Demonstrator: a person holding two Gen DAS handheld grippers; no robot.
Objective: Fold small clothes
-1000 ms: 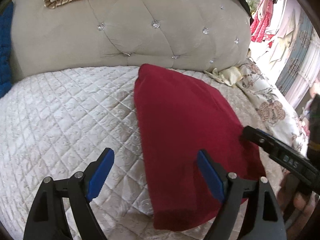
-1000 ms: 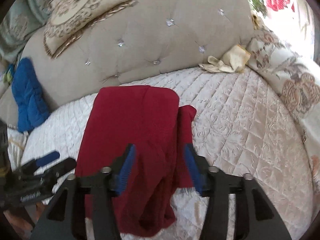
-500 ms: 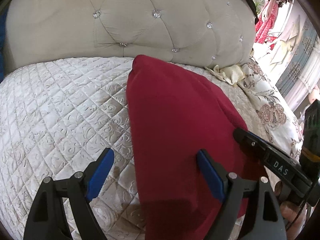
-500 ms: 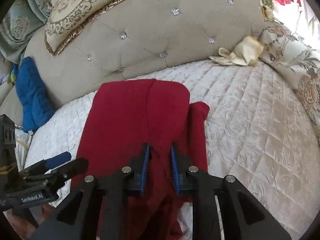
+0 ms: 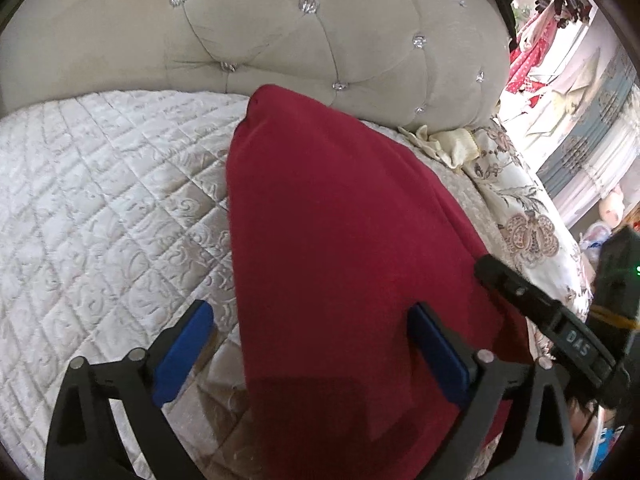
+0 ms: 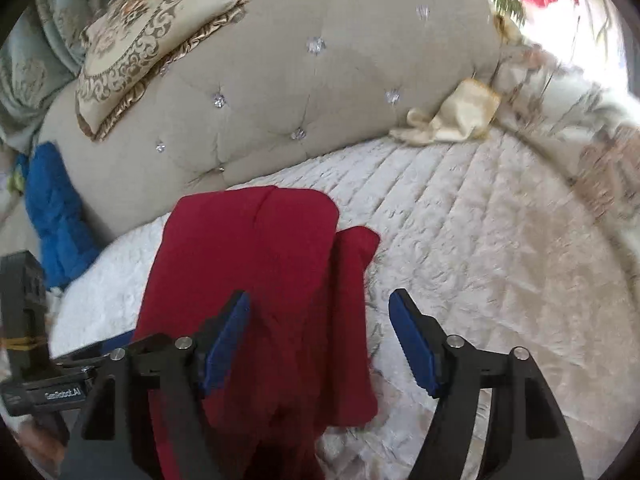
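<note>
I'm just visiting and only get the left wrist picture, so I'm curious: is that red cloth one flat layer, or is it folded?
Observer: Folded. From the right wrist view the red cloth has a top layer, with a narrower strip sticking out beside it.
Operator: Is the other gripper pinching it?
Observer: No. The right gripper is opening, with the cloth's edge between its fingers but not pressed.
Operator: Anything left of the cloth that I miss?
Observer: A blue cloth lies at the foot of the headboard.
Operator: And on top of the headboard?
Observer: A patterned cushion rests there.
</note>
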